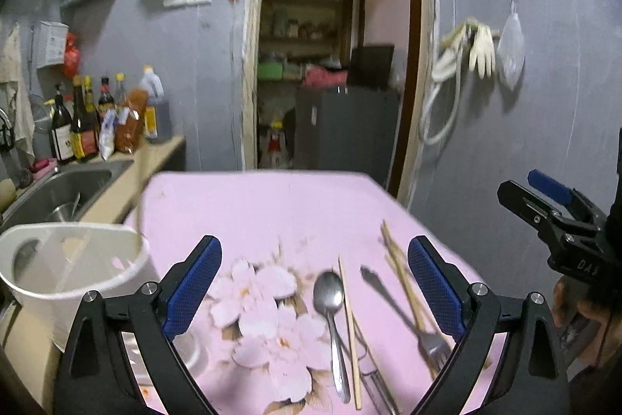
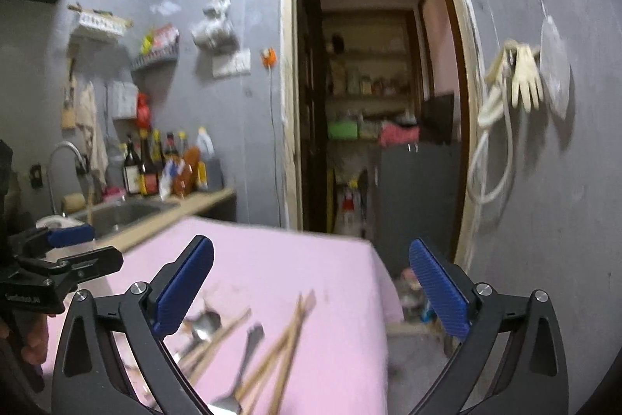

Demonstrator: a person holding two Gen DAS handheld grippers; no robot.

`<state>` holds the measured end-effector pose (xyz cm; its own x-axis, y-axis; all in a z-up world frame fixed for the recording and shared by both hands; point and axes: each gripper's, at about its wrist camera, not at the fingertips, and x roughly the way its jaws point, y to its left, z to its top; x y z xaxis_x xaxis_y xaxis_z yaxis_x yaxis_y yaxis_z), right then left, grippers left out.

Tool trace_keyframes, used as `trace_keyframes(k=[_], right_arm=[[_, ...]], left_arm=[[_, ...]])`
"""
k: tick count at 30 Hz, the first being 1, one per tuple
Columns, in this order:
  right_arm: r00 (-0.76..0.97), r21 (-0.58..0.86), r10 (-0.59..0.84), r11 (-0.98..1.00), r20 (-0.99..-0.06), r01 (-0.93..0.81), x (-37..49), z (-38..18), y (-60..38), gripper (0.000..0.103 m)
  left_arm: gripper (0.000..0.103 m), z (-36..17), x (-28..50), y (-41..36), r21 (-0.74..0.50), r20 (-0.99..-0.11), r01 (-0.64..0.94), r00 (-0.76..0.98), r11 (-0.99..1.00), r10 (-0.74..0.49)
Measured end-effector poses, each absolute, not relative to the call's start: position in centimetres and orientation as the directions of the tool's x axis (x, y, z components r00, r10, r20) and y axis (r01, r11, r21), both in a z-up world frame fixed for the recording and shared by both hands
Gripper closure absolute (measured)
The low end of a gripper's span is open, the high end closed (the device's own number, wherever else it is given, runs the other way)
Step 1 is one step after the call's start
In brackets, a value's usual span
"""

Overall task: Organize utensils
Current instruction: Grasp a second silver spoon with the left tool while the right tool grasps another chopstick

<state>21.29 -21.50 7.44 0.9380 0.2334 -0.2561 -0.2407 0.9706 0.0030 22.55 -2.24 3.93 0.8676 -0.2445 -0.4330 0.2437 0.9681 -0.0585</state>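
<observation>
On the pink flowered tablecloth (image 1: pixel 272 205) lie a metal spoon (image 1: pixel 330 302), a single wooden chopstick (image 1: pixel 350 329), a fork (image 1: pixel 404 314) and more chopsticks (image 1: pixel 400 271). My left gripper (image 1: pixel 313 247) hovers over them, open and empty. A white utensil holder (image 1: pixel 74 271) stands at the table's left edge. In the right wrist view my right gripper (image 2: pixel 311 246) is open and empty above the chopsticks (image 2: pixel 287 341), fork (image 2: pixel 248 349) and spoon (image 2: pixel 206 323). Each gripper shows in the other's view: right gripper (image 1: pixel 519 183), left gripper (image 2: pixel 105 246).
A steel sink (image 1: pixel 66 189) with dishes and a row of sauce bottles (image 1: pixel 85 127) sit on the counter to the left. An open doorway (image 1: pixel 330 65) lies beyond the table's far edge. Gloves and a hose (image 1: pixel 466 49) hang on the right wall.
</observation>
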Motion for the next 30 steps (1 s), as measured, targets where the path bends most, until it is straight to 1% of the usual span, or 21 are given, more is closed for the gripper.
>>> trace_keyframes(k=[6, 9, 11, 13, 14, 15, 16, 17, 19, 20, 22, 23, 25, 28, 30], right_arm=[[0.887, 0.014, 0.225, 0.971, -0.403, -0.24, 22.9, 4.8, -22.0, 0.001], [0.856, 0.018, 0.227, 0.969, -0.465, -0.248, 23.8, 3.9, -21.9, 0.003], [0.834, 0.013, 0.23, 0.966, -0.502, -0.258, 24.2, 3.3, -21.8, 0.009], [0.807, 0.009, 0.233, 0.962, -0.543, -0.272, 24.8, 2.8, -21.5, 0.021], [0.797, 0.008, 0.234, 0.961, -0.557, -0.276, 25.0, 2.5, -21.4, 0.023], [0.783, 0.005, 0.235, 0.959, -0.576, -0.284, 25.3, 2.3, -21.1, 0.028], [0.769, 0.001, 0.235, 0.956, -0.594, -0.292, 25.6, 2.1, -20.8, 0.035], [0.754, -0.002, 0.236, 0.954, -0.613, -0.3, 25.8, 1.9, -20.5, 0.039], [0.725, -0.008, 0.232, 0.95, -0.648, -0.311, 26.5, 1.5, -20.1, 0.05], [0.707, -0.01, 0.228, 0.949, -0.669, -0.316, 26.9, 1.2, -19.8, 0.052], [0.673, -0.001, 0.23, 0.946, -0.703, -0.325, 27.6, 0.6, -19.5, 0.061], [0.656, -0.001, 0.227, 0.945, -0.719, -0.328, 27.9, 0.3, -19.2, 0.064], [0.623, 0.001, 0.218, 0.944, -0.751, -0.329, 28.7, -0.3, -18.9, 0.073], [0.569, 0.057, 0.231, 0.95, -0.789, -0.307, 29.8, -1.0, -19.2, 0.079], [0.557, 0.072, 0.234, 0.952, -0.797, -0.297, 30.1, -0.9, -19.4, 0.079]], left_arm=[[0.009, 0.5, 24.3, -3.1, -0.022, -0.555, 0.245, 0.803, 0.969, -0.216], [0.009, -0.5, 25.0, -3.3, -0.018, -0.595, 0.242, 0.777, 0.97, -0.205], [0.01, -1.1, 25.8, -3.3, -0.017, -0.623, 0.241, 0.757, 0.97, -0.198], [0.012, -1.6, 26.4, -3.1, -0.023, -0.641, 0.237, 0.742, 0.971, -0.196], [0.014, -1.6, 26.6, -3.0, -0.027, -0.648, 0.237, 0.736, 0.971, -0.197], [0.02, -1.8, 27.1, -2.9, -0.031, -0.66, 0.237, 0.724, 0.971, -0.198], [0.029, -1.8, 27.4, -3.0, -0.032, -0.669, 0.238, 0.716, 0.971, -0.198], [0.033, -2.1, 28.0, -2.9, -0.037, -0.688, 0.24, 0.698, 0.97, -0.199], [0.047, -2.5, 28.8, -2.7, -0.053, -0.717, 0.246, 0.665, 0.968, -0.208], [0.049, -2.8, 29.1, -2.8, -0.061, -0.727, 0.249, 0.653, 0.967, -0.214], [0.059, -3.4, 30.1, -2.6, -0.085, -0.753, 0.258, 0.616, 0.962, -0.232], [0.062, -3.7, 30.4, -2.6, -0.095, -0.763, 0.26, 0.601, 0.961, -0.238], [0.068, -4.1, 31.2, -2.4, -0.113, -0.779, 0.261, 0.575, 0.959, -0.249], [0.069, -4.7, 32.3, -2.0, -0.144, -0.803, 0.257, 0.533, 0.955, -0.265], [0.07, -4.8, 32.6, -1.9, -0.154, -0.806, 0.264, 0.524, 0.952, -0.275]])
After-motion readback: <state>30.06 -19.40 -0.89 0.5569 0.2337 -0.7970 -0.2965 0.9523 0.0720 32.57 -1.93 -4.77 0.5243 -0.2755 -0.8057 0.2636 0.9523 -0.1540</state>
